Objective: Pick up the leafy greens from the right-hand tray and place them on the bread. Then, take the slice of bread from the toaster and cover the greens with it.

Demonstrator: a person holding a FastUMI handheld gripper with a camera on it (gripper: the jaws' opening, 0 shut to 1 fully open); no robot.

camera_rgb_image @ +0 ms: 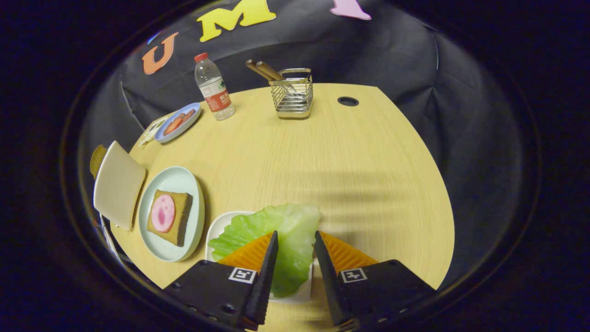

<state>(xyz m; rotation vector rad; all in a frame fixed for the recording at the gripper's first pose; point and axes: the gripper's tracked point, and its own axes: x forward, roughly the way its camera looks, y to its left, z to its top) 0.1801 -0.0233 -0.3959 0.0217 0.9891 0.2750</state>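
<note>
- Gripper (296,240) sits low over the lettuce leaf (272,230); jaws apart, one on each side of the leaf, with a visible gap. Can't tell if either one touches it.
- Leaf lies on a small white tray (216,226) at the near edge of the worktop (359,152), its tip hanging past the tray's far rim.
- Just beside the tray, a pale green plate (184,177) carries a brown bread slice (182,214) with a pink round of meat (163,213) on top.
- Beyond that plate, a cream toaster (117,184) at the worktop's edge; a brown bit pokes out behind it, too small to identify.
- Far side: blue plate with red slices (177,122), water bottle (214,87), wire basket (292,94) with two wooden handles sticking out.
</note>
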